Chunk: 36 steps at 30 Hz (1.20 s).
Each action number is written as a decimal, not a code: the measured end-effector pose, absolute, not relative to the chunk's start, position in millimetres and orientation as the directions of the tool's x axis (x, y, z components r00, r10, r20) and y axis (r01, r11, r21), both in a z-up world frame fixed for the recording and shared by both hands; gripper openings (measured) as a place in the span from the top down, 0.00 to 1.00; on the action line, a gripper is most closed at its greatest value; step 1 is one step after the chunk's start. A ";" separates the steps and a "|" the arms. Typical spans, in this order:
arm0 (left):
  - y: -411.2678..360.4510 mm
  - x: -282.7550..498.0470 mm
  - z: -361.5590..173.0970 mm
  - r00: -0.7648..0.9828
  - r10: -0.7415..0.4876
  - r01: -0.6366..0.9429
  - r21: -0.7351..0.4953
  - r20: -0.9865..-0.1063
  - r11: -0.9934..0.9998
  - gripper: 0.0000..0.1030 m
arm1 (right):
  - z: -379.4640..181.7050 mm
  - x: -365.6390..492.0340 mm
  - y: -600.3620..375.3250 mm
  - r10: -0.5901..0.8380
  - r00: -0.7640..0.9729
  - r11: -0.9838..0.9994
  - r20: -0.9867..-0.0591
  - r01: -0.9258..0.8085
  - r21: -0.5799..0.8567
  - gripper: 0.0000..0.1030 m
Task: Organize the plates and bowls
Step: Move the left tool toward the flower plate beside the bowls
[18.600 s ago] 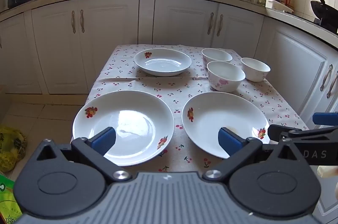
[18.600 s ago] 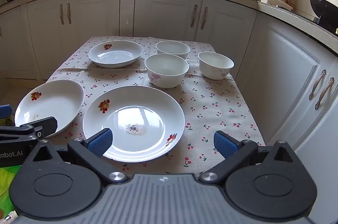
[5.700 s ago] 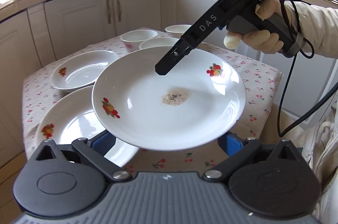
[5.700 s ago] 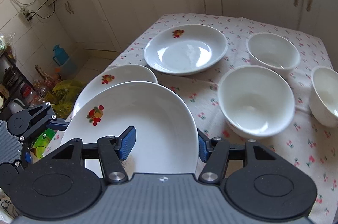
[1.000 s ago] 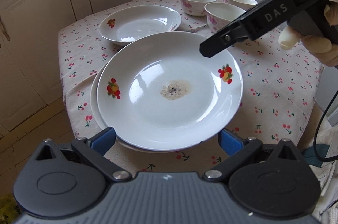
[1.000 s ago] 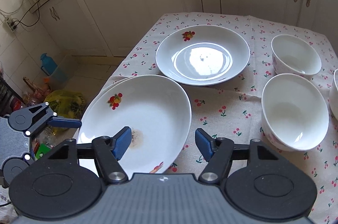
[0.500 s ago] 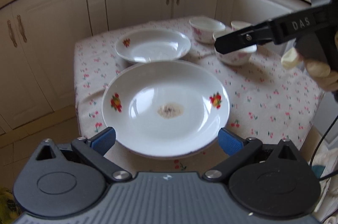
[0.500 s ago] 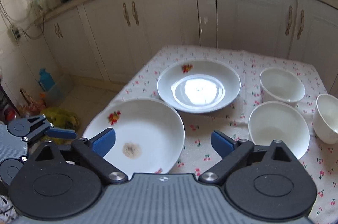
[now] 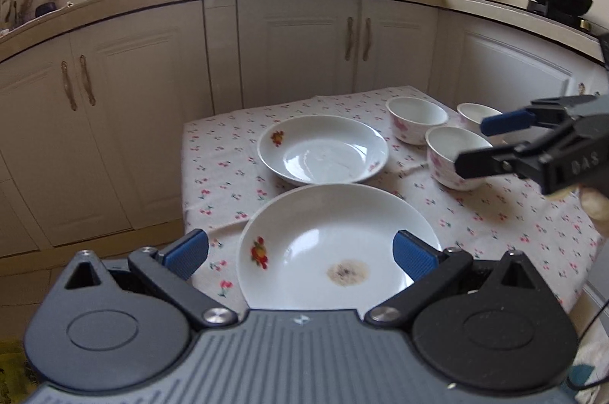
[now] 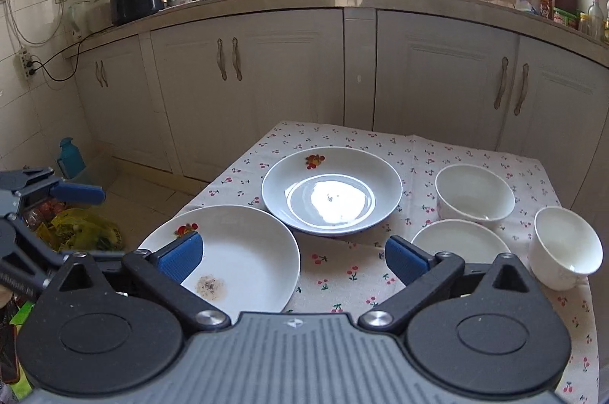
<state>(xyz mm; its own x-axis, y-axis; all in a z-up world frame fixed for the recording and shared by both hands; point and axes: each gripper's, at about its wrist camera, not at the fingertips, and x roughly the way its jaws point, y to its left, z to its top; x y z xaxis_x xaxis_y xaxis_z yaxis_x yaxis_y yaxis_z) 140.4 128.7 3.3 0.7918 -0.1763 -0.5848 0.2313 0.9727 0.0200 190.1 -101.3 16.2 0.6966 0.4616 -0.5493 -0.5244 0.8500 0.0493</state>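
Left gripper (image 9: 300,253): my jaws stand wide apart and hold nothing; the stained plate (image 9: 335,244) lies flat between and just beyond the fingertips, on the cherry-print tablecloth (image 9: 220,175).
Right gripper (image 10: 291,257): I have it spread open too and empty, hovering above the cloth; the stained plate (image 10: 243,259) sits under its left finger, the near bowl (image 10: 456,242) behind its right finger.
Smaller plate (image 9: 323,149): ahead of both fingertip pairs, touching or just beside the far rim of the stained plate; I cannot tell which.
Bowls: far bowl (image 10: 474,192) and right-hand bowl (image 10: 567,251) stand upright, off to the right of my right fingers.
Handling: I judge the plates glazed, stiff, slippery and breakable, with some weight. I would pinch the raised rim at the near edge, finger under the lip, and keep it level.
Change: a second ago my right jaws were narrower and close over the stained plate's rim; now they are wide and drawn back. At the start two large plates lay side by side; now I see one plate there, so I judge the stained one sits stacked on the other.
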 end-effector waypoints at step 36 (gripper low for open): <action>116.4 394.6 -45.5 0.623 -0.260 0.287 -0.093 -0.738 0.953 0.03 | -33.2 382.2 -91.5 0.399 0.547 0.913 -0.736 -0.314 0.261 0.04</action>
